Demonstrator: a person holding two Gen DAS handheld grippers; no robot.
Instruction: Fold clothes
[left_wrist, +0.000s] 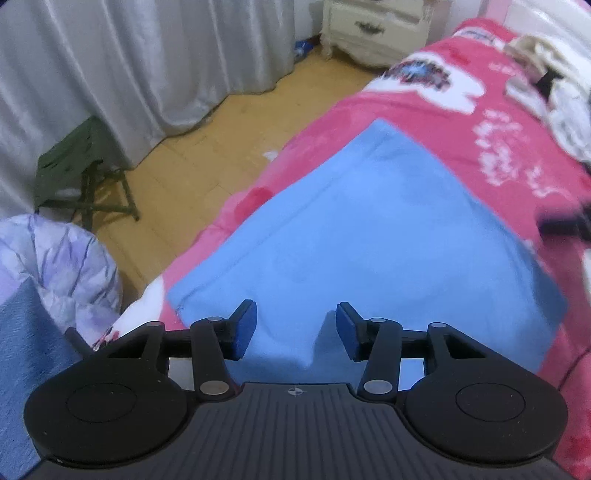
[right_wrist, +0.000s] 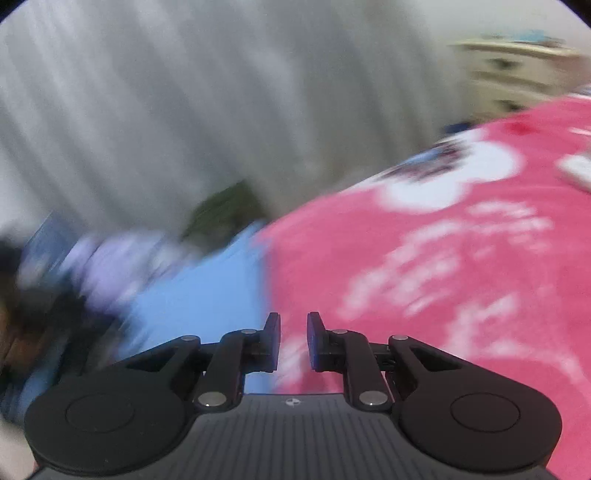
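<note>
A light blue garment (left_wrist: 369, 229) lies folded flat as a rough rectangle on the pink printed bedspread (left_wrist: 498, 122). My left gripper (left_wrist: 295, 330) is open and empty, hovering just over the garment's near edge. In the right wrist view, which is motion-blurred, my right gripper (right_wrist: 293, 341) is partly open with nothing between its fingers, above the bedspread (right_wrist: 443, 258) by the garment's right edge (right_wrist: 207, 295). The other gripper shows as a dark blur at the left wrist view's right edge (left_wrist: 565, 221).
A green folding stool (left_wrist: 81, 173) stands on the wooden floor (left_wrist: 207, 147) by grey curtains (left_wrist: 129, 55). A cream nightstand (left_wrist: 373, 26) stands at the bed's far end. A lilac bundle (left_wrist: 70, 266) lies left of the bed. White clothes (left_wrist: 561, 110) are piled far right.
</note>
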